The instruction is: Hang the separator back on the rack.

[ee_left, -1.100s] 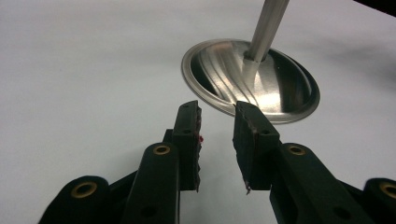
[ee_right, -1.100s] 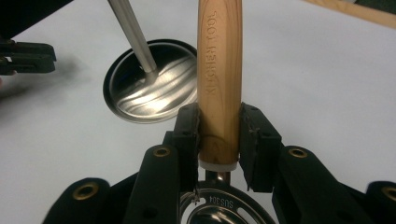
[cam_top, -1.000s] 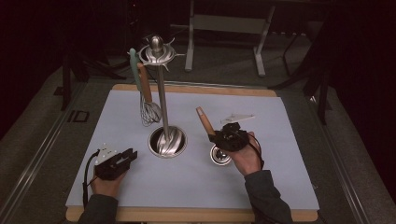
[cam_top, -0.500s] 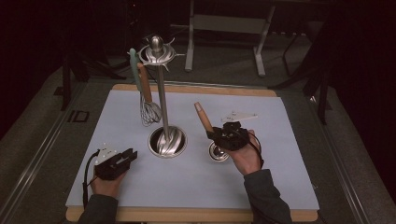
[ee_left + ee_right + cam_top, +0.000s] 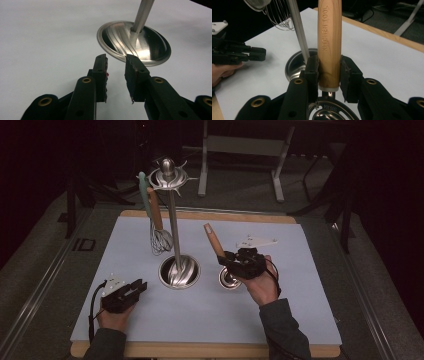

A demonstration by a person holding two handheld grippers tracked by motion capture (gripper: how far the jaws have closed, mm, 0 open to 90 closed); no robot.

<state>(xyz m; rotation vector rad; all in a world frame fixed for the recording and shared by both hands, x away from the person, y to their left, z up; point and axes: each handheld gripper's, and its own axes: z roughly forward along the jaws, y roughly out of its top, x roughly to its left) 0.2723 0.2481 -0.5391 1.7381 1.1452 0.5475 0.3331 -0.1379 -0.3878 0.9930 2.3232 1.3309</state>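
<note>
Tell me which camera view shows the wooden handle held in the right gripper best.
The right gripper view: the light wooden handle stands upright between the right gripper jaws, its stamped lettering readable. The high view shows it small, a tilted stick above the hand.

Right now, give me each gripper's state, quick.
Left gripper: open, holding nothing.
Right gripper: shut on the light wooden handle of a steel kitchen tool.
</note>
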